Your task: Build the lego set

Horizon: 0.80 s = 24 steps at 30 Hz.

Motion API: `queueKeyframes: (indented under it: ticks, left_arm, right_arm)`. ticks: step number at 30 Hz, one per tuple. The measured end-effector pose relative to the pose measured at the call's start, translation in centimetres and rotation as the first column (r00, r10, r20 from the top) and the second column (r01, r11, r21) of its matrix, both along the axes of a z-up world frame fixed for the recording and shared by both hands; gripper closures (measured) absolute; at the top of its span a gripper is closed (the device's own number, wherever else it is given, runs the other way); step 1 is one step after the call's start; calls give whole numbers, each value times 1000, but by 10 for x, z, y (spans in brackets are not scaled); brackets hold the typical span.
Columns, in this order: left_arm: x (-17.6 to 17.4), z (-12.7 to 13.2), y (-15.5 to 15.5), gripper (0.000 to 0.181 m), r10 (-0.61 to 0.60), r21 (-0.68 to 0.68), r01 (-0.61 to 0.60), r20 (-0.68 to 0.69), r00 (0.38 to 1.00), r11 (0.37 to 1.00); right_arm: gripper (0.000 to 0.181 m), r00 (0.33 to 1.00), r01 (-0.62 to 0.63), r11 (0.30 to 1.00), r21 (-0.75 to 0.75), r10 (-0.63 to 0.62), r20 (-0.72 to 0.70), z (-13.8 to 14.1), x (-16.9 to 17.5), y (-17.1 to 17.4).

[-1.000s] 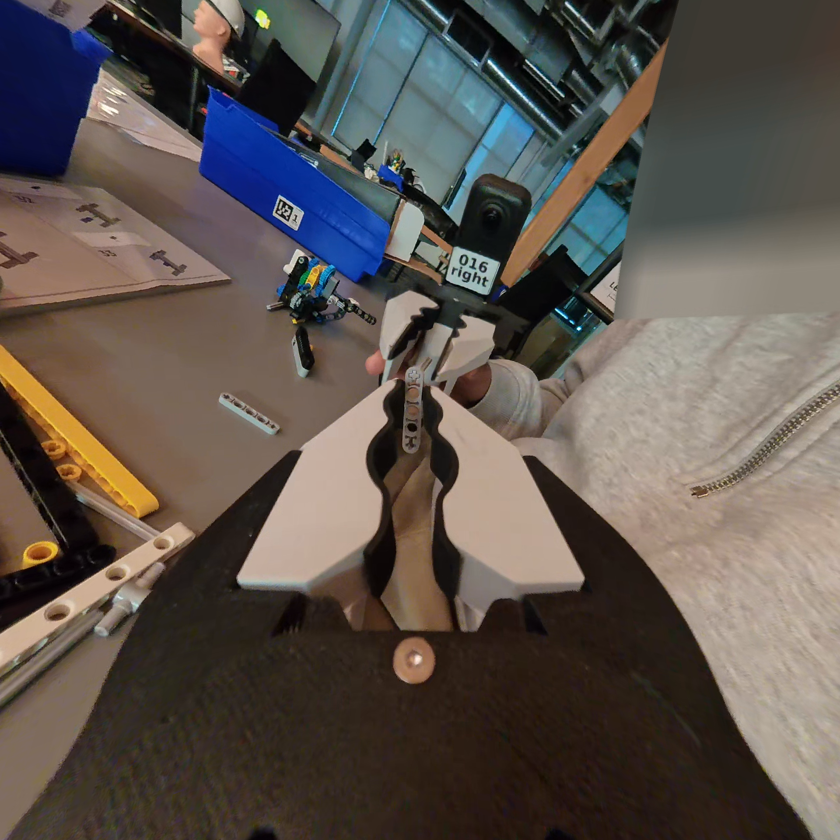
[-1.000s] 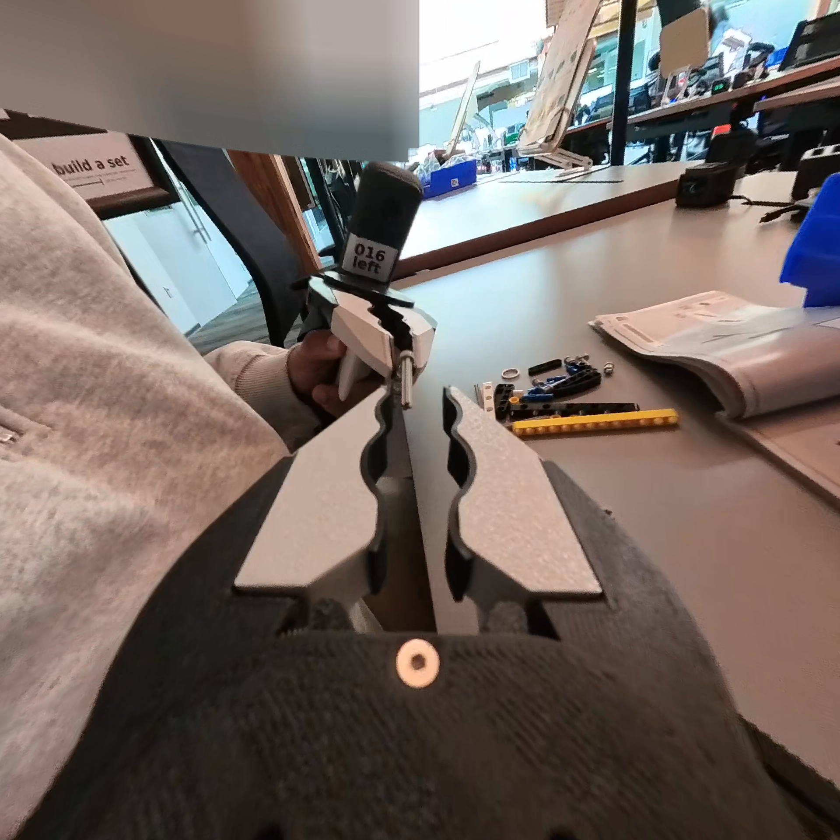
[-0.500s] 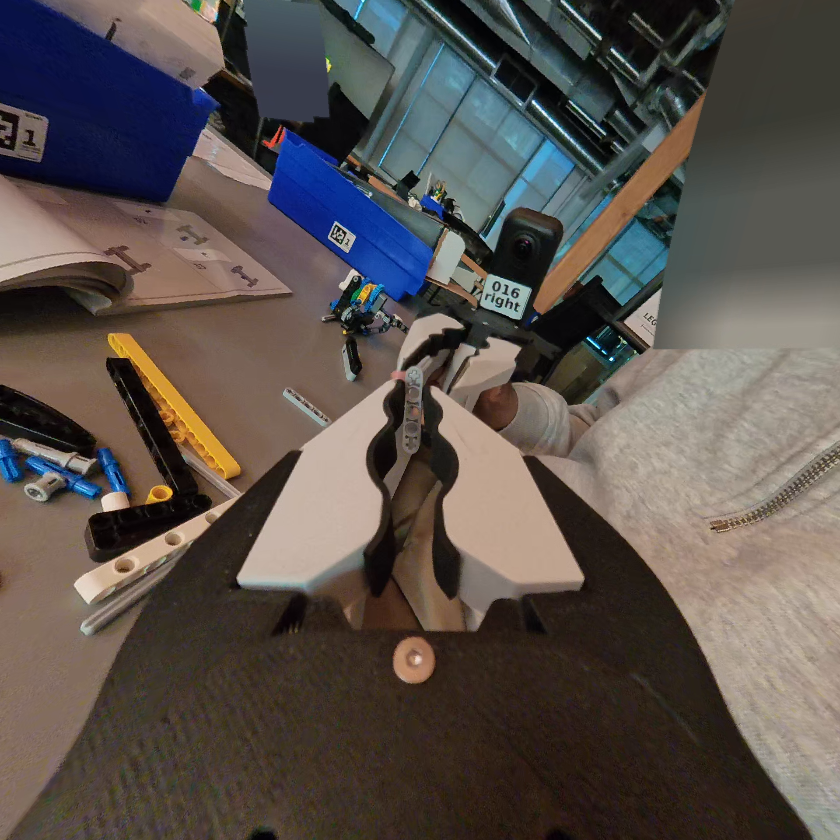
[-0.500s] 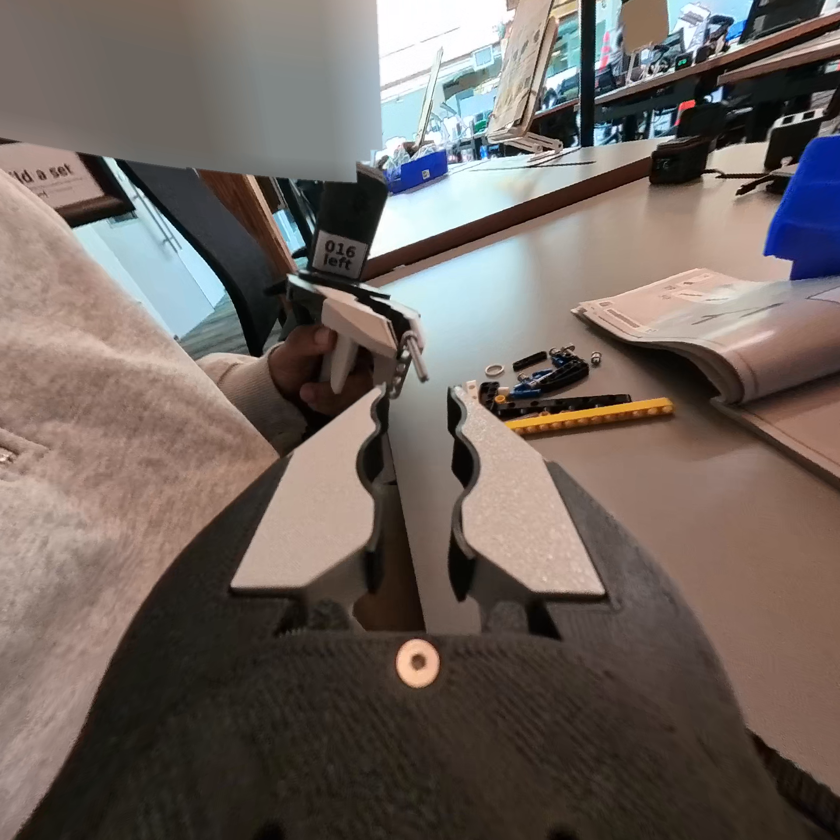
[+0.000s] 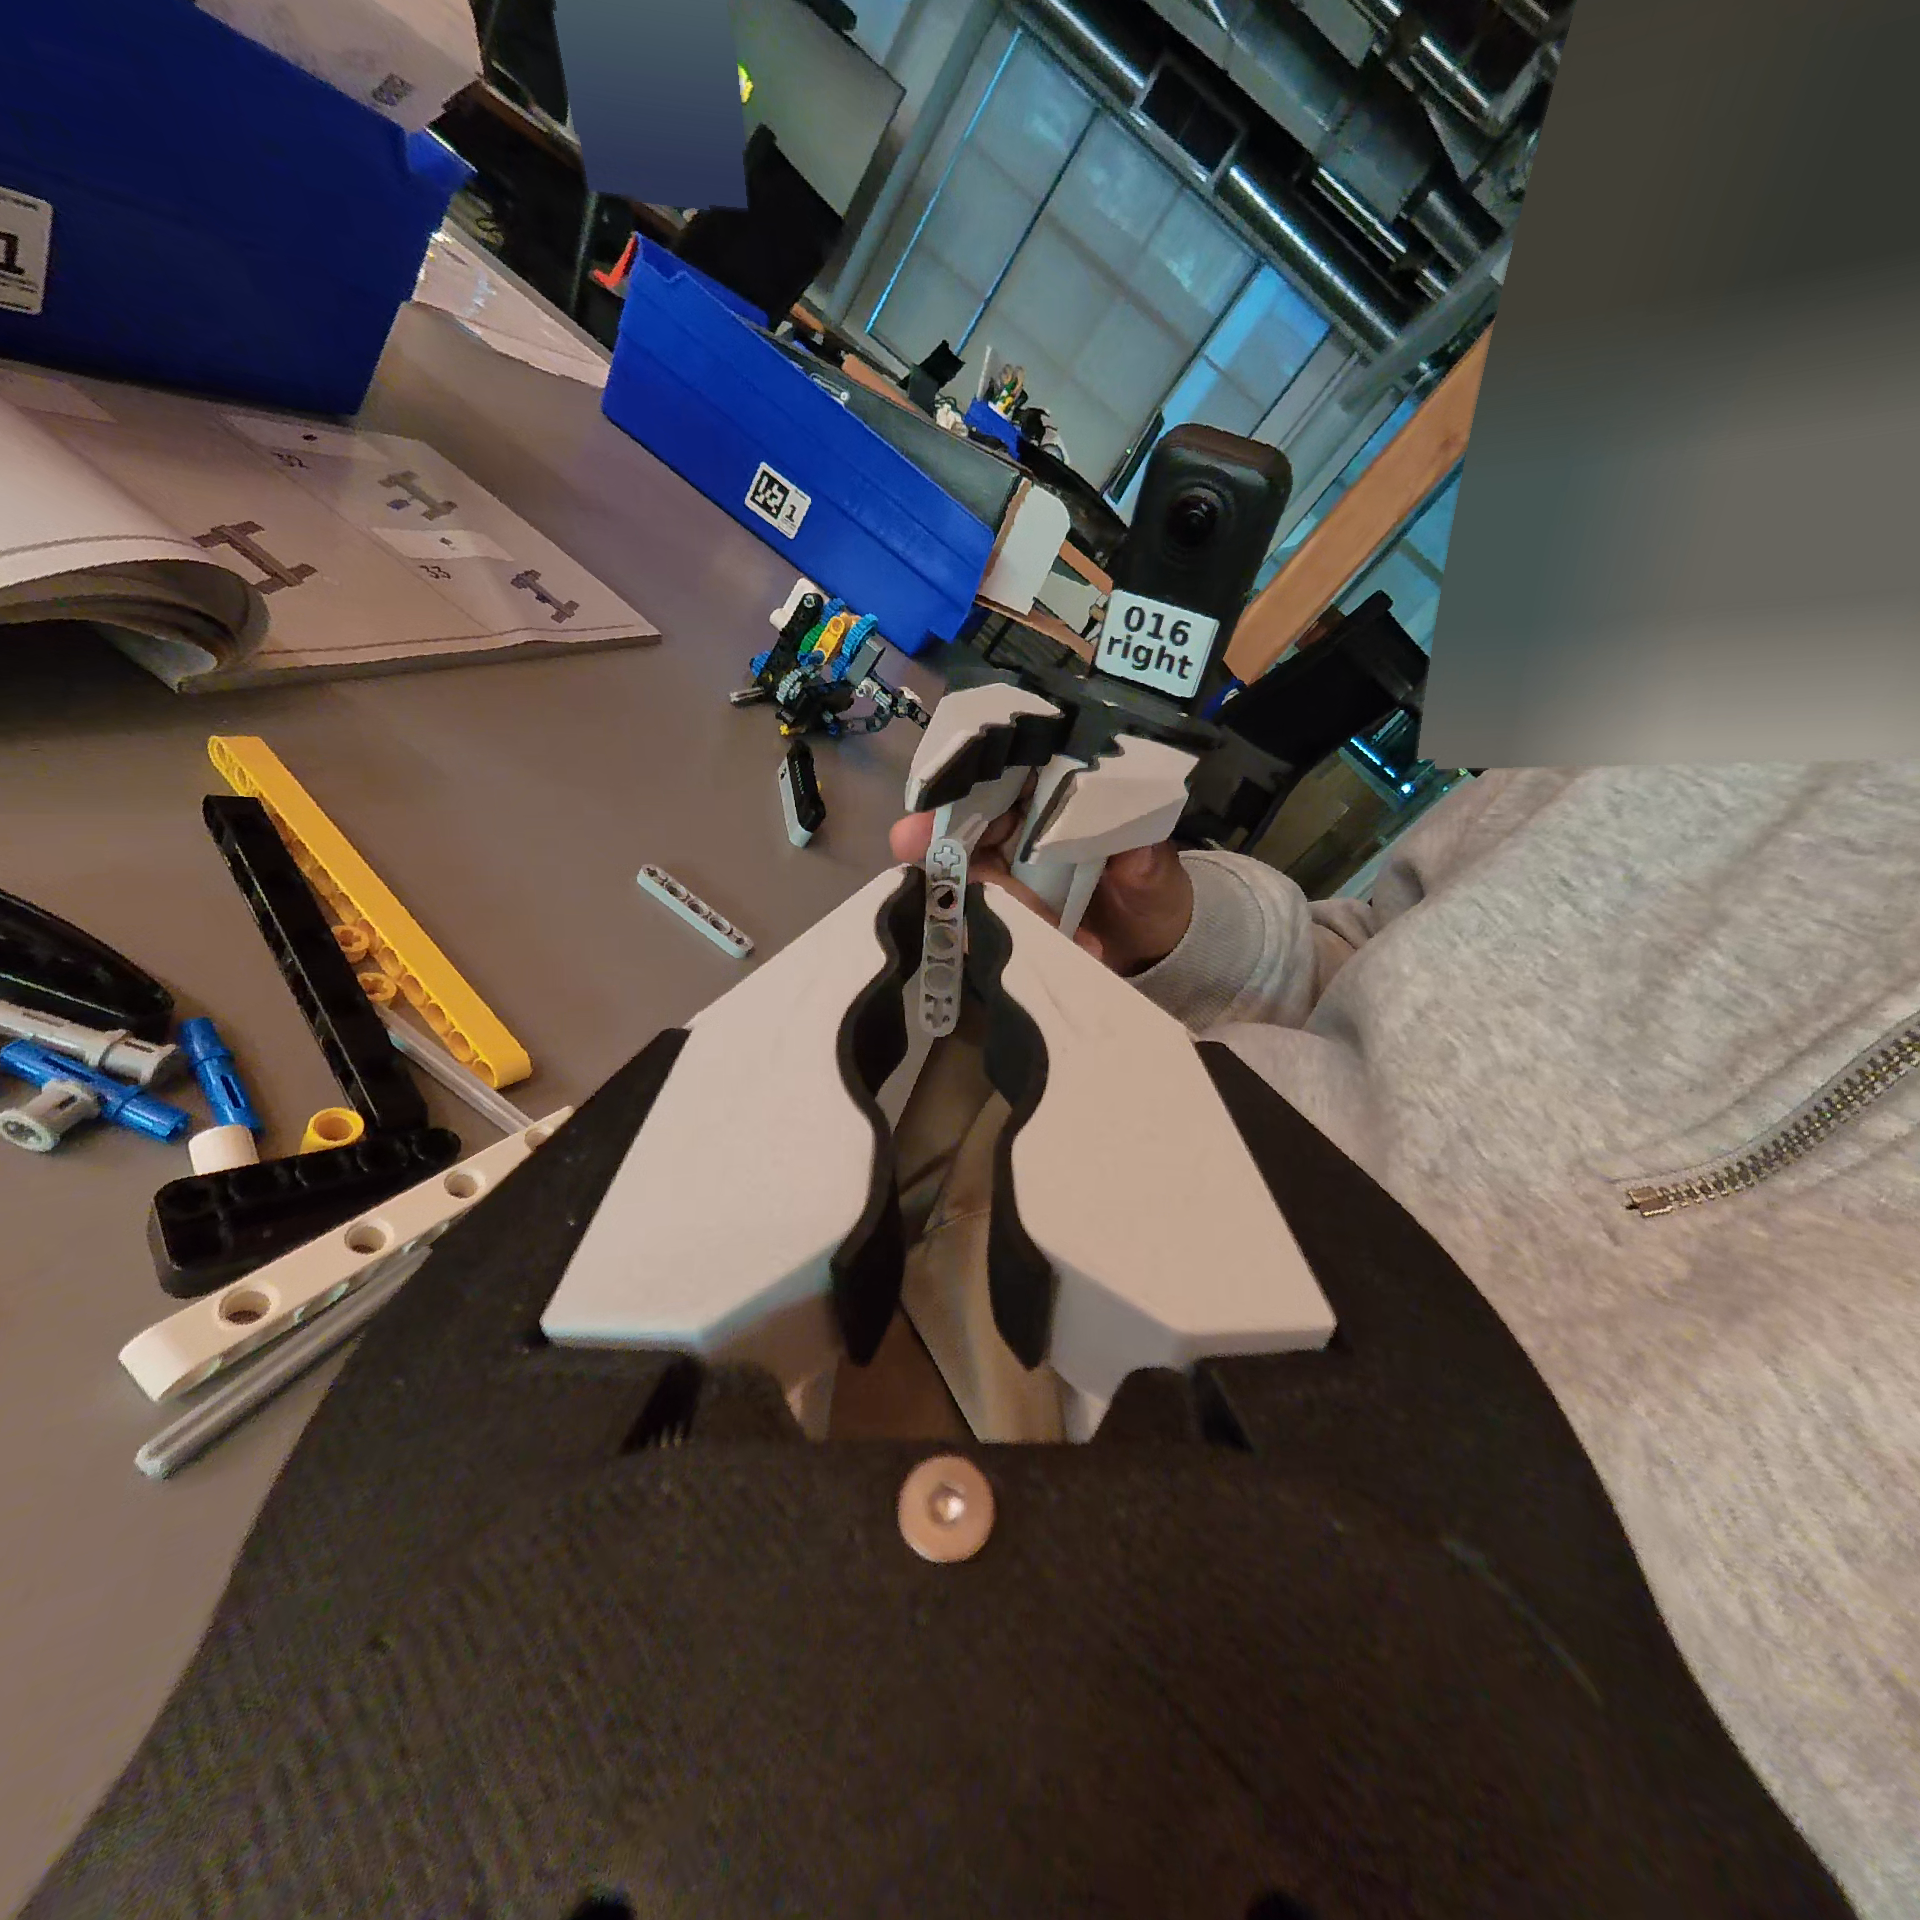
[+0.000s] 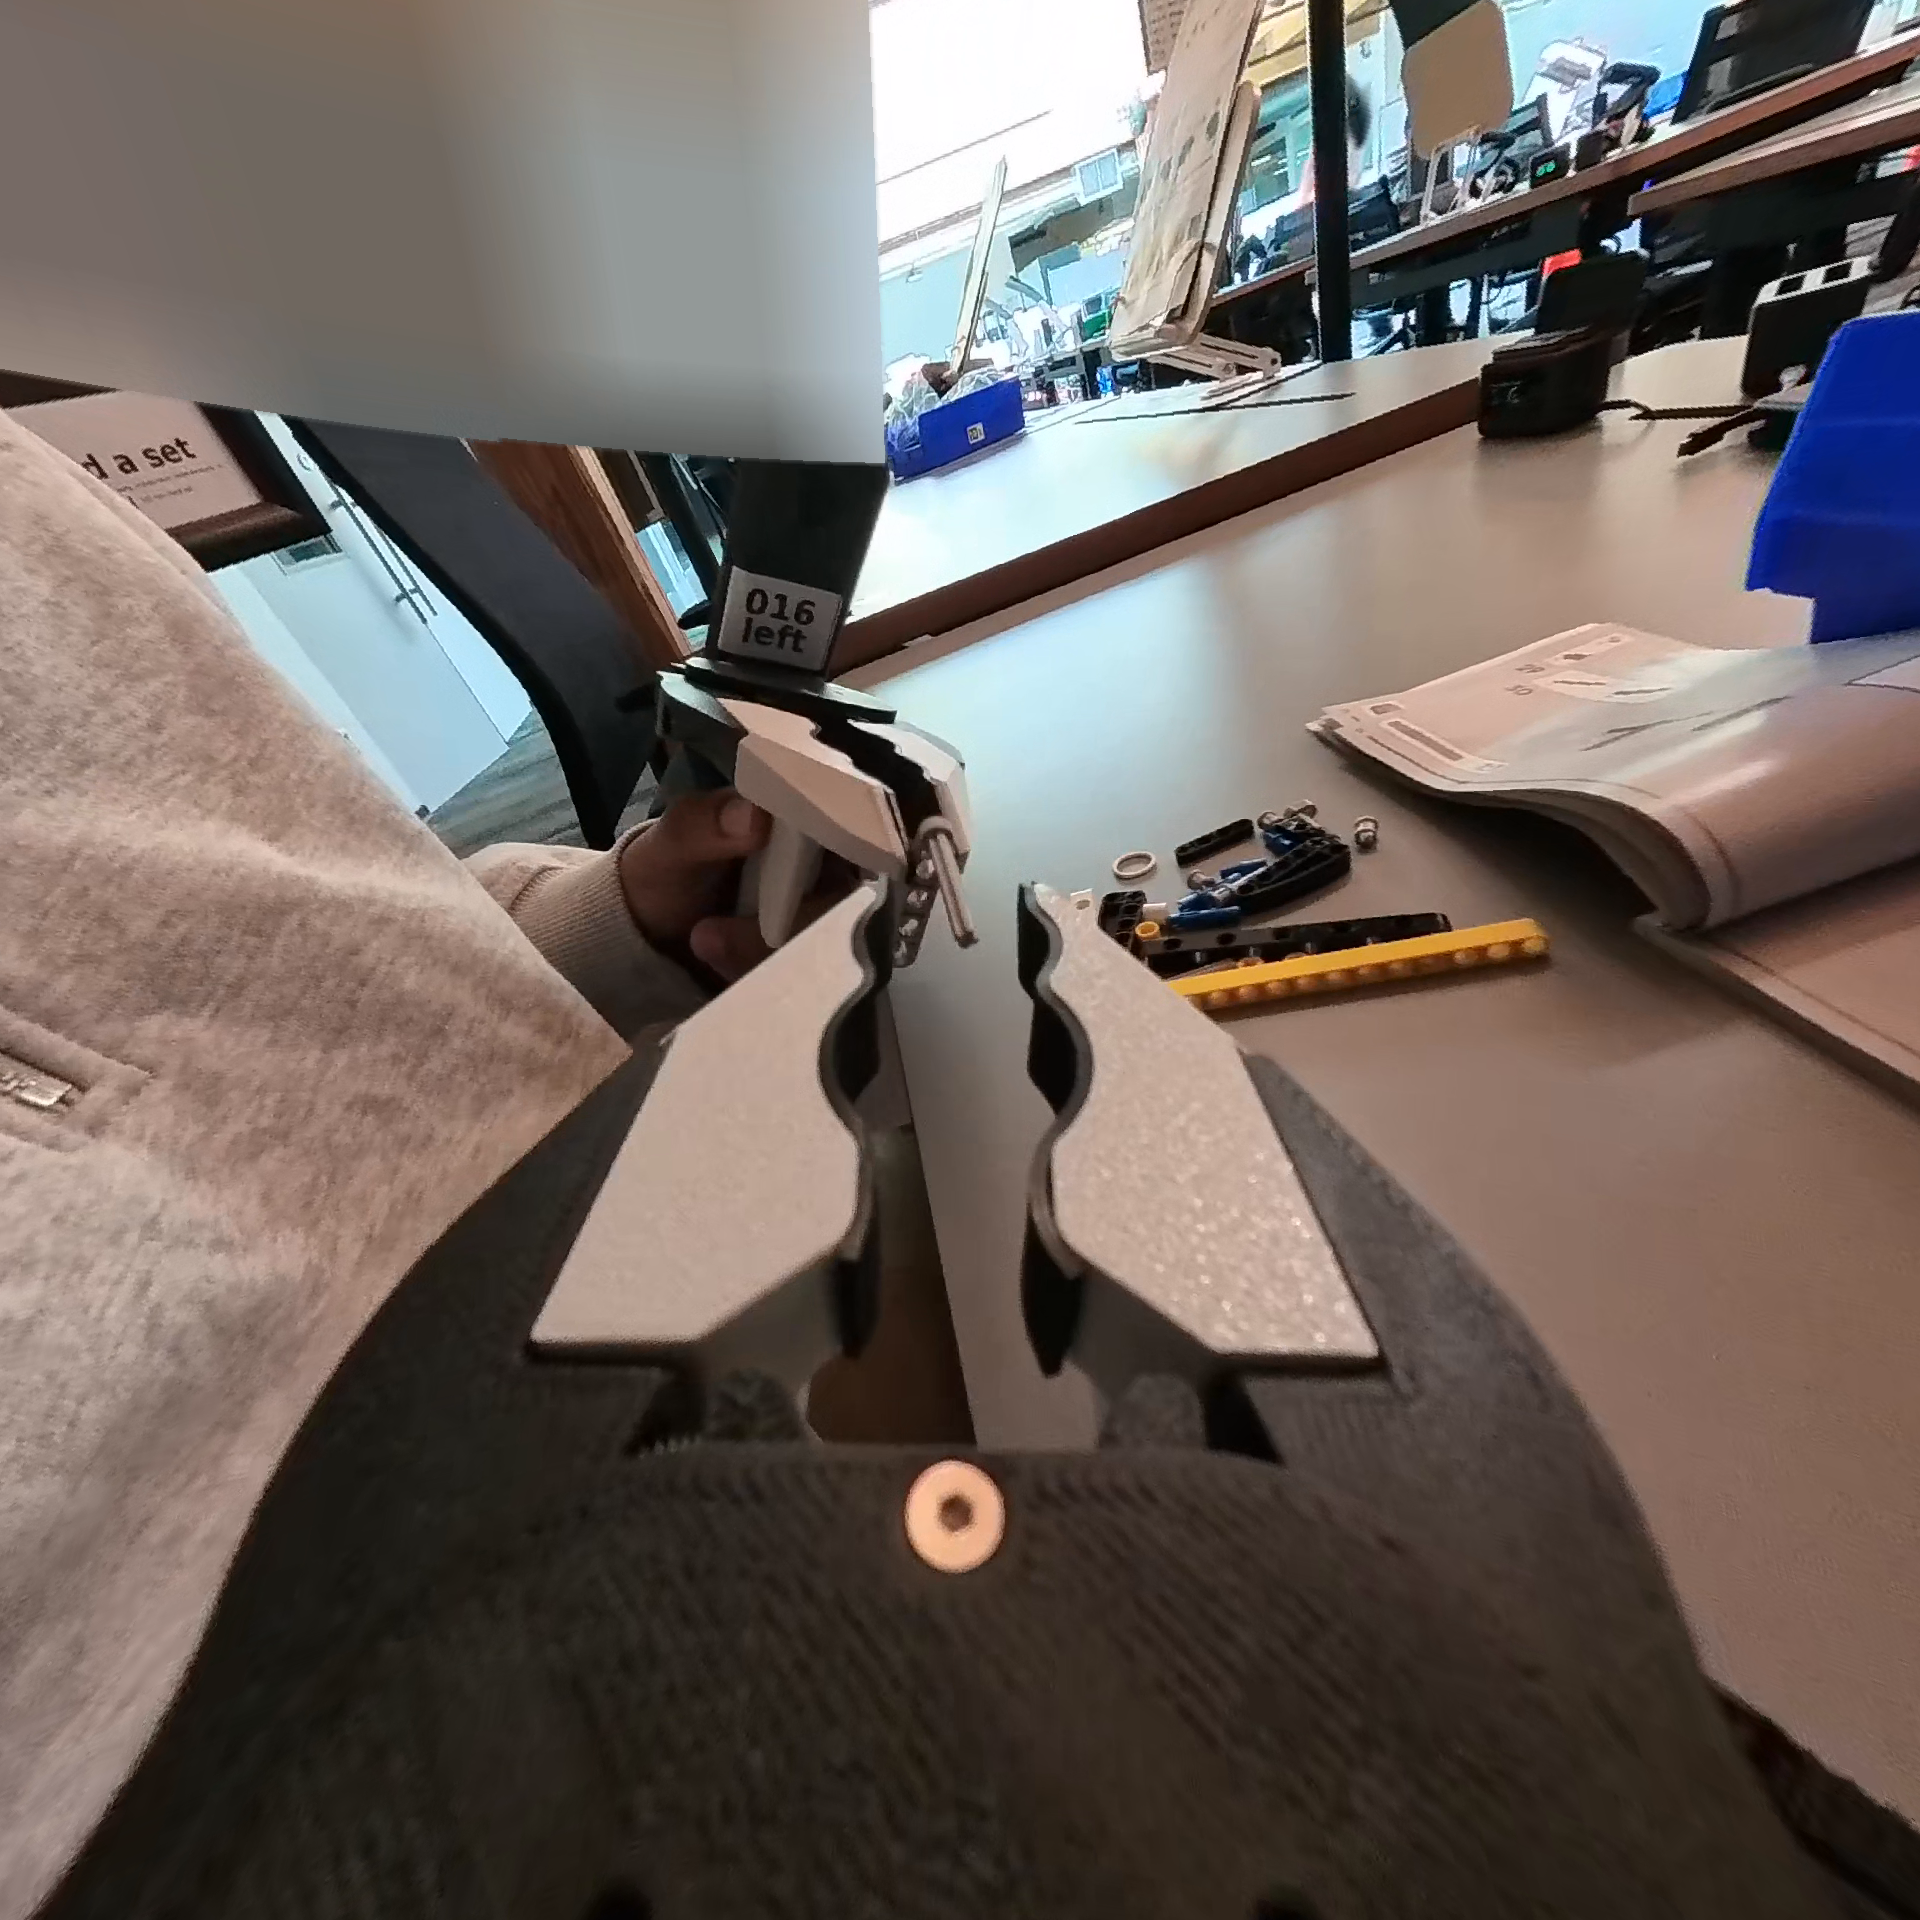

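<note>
My left gripper [image 5: 940,914] is shut on a small grey lego beam [image 5: 943,940], held upright in the air in front of the person's grey sweatshirt. In the right wrist view the same beam [image 6: 914,920] has a grey axle pin [image 6: 951,878] sticking out of it toward my right gripper. My right gripper [image 6: 951,904] is open and empty, its tips just short of the pin. It also shows in the left wrist view [image 5: 1023,800], facing the beam.
Loose parts lie on the grey table: a yellow beam [image 5: 364,909], a black beam [image 5: 301,966], a white beam [image 5: 343,1247], blue pins [image 5: 114,1091], a small grey beam [image 5: 694,911] and a small built assembly [image 5: 821,665]. An open instruction booklet [image 5: 260,551] and blue bins [image 5: 800,488] stand behind. Left and right tips are no more than a few centimetres apart.
Both grippers have swung and risen a little, so more of the table and parts shows. My right gripper has opened slightly wider. The left stays shut on the beam.
</note>
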<state>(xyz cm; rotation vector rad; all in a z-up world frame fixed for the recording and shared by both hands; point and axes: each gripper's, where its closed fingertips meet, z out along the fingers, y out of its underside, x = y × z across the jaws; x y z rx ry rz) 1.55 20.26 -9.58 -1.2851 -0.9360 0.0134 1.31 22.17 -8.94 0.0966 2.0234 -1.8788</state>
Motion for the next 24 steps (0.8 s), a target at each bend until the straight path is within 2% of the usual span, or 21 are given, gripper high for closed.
queueKeyframes:
  ticks: [5, 11, 21, 24]
  left_arm:
    - [1, -1, 2, 176, -6, -12, 6, 0, 1000, 1000]
    - [2, -2, 5, 176, -20, -22, 20, 4, 1000, 1000]
    - [5, -9, 8, 176, -48, -56, 51, 43, 998, 997]
    - [6, -10, 9, 176, -62, -60, 65, 50, 997, 996]
  right_arm:
    - [163, 1000, 8, 1000, 18, -8, -18, -2, 2, -3]
    - [176, 999, 2, 1000, 21, -1, -38, -3, 5, -5]
    - [179, 997, -47, 994, 98, 52, -50, -13, 10, -2]
    - [179, 998, -64, 992, 108, 66, -15, -14, 11, -1]
